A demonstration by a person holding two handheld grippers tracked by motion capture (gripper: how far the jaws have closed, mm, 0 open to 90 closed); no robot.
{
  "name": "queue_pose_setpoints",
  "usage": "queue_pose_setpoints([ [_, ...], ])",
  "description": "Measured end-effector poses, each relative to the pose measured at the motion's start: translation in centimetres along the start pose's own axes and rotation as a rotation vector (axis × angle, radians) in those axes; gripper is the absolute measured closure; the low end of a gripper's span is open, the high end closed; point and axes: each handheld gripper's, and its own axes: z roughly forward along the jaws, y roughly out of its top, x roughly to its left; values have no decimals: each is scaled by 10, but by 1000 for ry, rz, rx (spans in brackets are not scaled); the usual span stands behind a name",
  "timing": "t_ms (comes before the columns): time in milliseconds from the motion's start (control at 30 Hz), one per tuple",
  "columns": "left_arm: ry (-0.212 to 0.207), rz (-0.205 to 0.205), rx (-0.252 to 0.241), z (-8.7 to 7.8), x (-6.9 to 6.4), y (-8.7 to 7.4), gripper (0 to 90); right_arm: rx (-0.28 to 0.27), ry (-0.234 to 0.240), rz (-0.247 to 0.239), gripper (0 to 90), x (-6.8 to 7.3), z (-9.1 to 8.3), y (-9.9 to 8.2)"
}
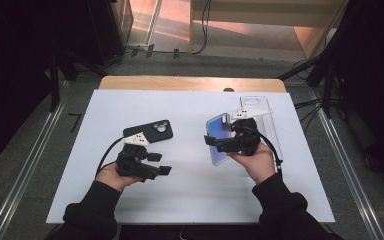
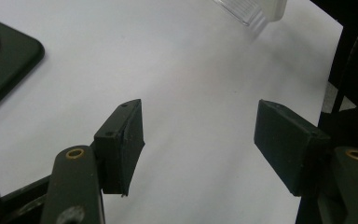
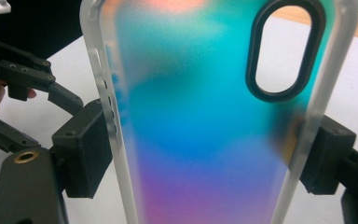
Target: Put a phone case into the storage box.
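My right gripper (image 1: 216,142) is shut on an iridescent blue-to-purple phone case (image 1: 219,137) and holds it upright above the white table. In the right gripper view both pads press the frosted side edges of the case (image 3: 191,121), whose oval camera cutout is at the upper right, with the right gripper (image 3: 205,154) low on it. A black phone case (image 1: 150,131) lies flat on the table, just beyond my left gripper (image 1: 161,170). The left gripper (image 2: 198,135) is open over bare table, with the black case (image 2: 4,60) off to its left.
A clear phone case (image 1: 255,107) lies at the back right of the white table sheet (image 1: 190,195); its corner (image 2: 256,11) also appears in the left gripper view. The table's right edge and dark floor lie beyond it. The other hand's gripper (image 3: 23,79) is seen past the held case.
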Motion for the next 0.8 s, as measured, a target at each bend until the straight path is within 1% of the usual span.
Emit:
queue_pose_setpoints([
  [100, 1, -5, 6, -2, 1, -7, 326, -2, 5, 3, 165, -2, -5, 3],
  [200, 12, -9, 11, -5, 1, -12, 326, -11, 11, 6, 165, -5, -12, 6],
  [333, 30, -21, -5, -8, 1, -19, 326, -8, 18, 6, 165, -8, -17, 10],
  [400, 35, -33, -7, -10, 2, -22, 326, -5, 10, 3, 165, -11, -21, 13],
  [500, 40, -32, -5, -11, 2, -26, 326, -5, 2, 3, 165, -14, -24, 14],
  [733, 58, -44, -12, -15, 4, -30, 326, -20, -8, 29, 165, -26, -36, 20],
  [767, 57, -48, -17, -15, 4, -30, 326, -25, -16, 23, 165, -28, -37, 21],
  [800, 62, -48, -16, -15, 4, -31, 326, -28, -23, 27, 165, -30, -40, 22],
])
